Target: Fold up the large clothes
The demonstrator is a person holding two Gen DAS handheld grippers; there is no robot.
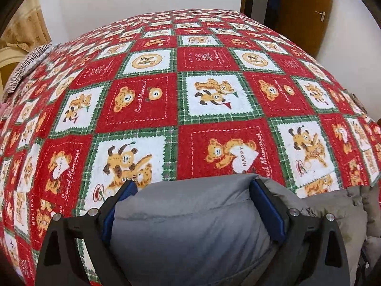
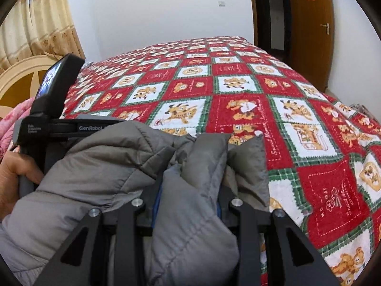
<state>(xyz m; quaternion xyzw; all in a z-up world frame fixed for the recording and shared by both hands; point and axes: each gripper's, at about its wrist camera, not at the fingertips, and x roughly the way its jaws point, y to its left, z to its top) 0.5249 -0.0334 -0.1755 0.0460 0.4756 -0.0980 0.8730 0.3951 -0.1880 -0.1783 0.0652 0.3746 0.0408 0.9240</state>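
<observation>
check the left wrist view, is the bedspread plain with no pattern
No, the bedspread is a red, white and green check printed with teddy bears.

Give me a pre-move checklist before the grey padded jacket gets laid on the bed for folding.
1. Left gripper clamped on grey jacket: ok.
2. Right gripper clamped on a bunched fold of jacket: ok.
3. Bedspread ahead free of other items: ok.
4. Jacket spread flat between grippers: not ok, it is bunched.
5. Jacket's hanging lower part clear of the bed edge: cannot tell.
</observation>
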